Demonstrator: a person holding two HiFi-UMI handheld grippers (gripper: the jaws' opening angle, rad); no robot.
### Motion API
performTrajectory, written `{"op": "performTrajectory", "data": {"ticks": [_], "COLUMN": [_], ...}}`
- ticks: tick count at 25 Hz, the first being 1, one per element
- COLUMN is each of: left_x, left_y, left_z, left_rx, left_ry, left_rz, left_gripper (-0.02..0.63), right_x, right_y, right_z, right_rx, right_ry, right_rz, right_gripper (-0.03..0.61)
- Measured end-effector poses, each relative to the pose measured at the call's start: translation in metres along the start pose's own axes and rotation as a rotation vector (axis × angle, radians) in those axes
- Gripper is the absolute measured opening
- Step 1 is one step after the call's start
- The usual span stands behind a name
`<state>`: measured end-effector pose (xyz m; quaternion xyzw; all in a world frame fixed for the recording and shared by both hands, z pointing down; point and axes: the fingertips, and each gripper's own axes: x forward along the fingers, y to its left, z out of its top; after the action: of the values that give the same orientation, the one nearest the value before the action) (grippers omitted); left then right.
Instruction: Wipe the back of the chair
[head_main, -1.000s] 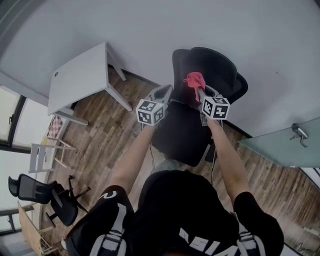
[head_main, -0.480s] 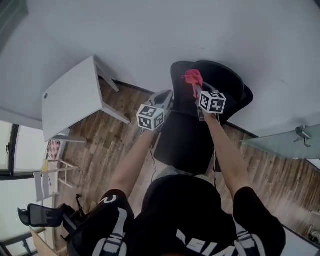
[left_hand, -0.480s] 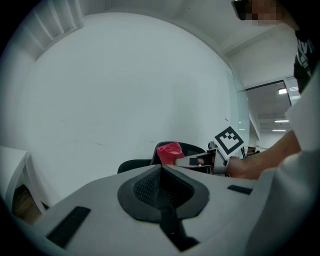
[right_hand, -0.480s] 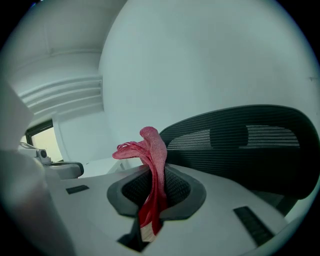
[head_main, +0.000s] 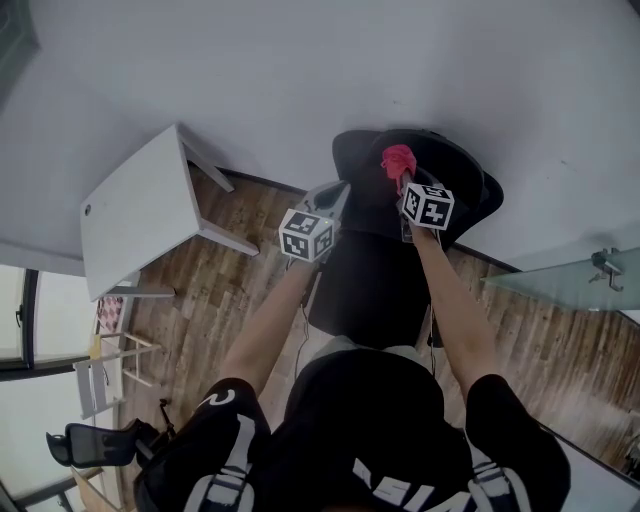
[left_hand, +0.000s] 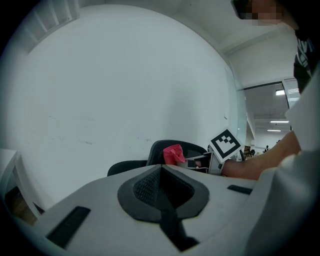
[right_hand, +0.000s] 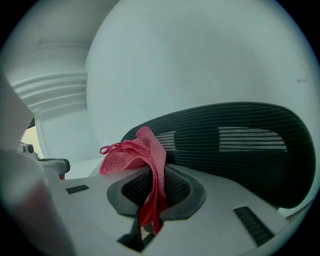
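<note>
A black mesh-backed office chair (head_main: 375, 270) stands against the white wall, its backrest (right_hand: 240, 145) filling the right gripper view. My right gripper (head_main: 405, 180) is shut on a pink cloth (head_main: 398, 160), held at the top of the backrest (head_main: 440, 165); the cloth (right_hand: 142, 160) bunches out from between the jaws. My left gripper (head_main: 335, 192) hovers beside the chair's left edge, jaws shut with nothing between them. From the left gripper view I see the cloth (left_hand: 173, 154) and the chair's back (left_hand: 170, 150) ahead.
A white table (head_main: 140, 215) stands to the left on the wooden floor (head_main: 215, 290). A glass panel with a handle (head_main: 600, 268) is at the right. Another black chair (head_main: 95, 442) and a white shelf frame (head_main: 100, 375) sit at the lower left.
The right gripper with the pink cloth has moved up and slightly right onto the top of the chair's back. The left gripper has barely shifted.
</note>
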<state>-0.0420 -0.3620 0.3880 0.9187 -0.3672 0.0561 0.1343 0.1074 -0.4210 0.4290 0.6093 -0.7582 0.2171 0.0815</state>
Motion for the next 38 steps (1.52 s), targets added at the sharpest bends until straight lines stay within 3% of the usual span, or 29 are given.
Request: {"op": "performTrajectory", "data": {"ticks": [10, 22, 29, 38], "left_x": [0.044, 0.061, 0.049, 0.012], "left_y": [-0.054, -0.118, -0.124, -0.075], "left_z": [0.004, 0.001, -0.005, -0.025], "left_rx": [0.016, 0.036, 0.039, 0.017], "left_ry": [0.009, 0.007, 0.008, 0.009], "left_rz": [-0.05, -0.087, -0.067, 0.012], "left_gripper": [0.025, 0.025, 0.025, 0.025], "right_x": [-0.059, -0.121, -0.122, -0.085], "right_y": [-0.087, -0.124, -0.095, -0.016], "right_z": [0.003, 0.007, 0.003, -0.018], "right_rx": [0.094, 0.102, 0.078, 0.004], "right_ry": [-0.045, -0.09, -0.089, -0.068], "right_rz": [-0.149, -0.176, -0.091, 0.084], "right_gripper": [0.066, 0.066, 0.063, 0.054]}}
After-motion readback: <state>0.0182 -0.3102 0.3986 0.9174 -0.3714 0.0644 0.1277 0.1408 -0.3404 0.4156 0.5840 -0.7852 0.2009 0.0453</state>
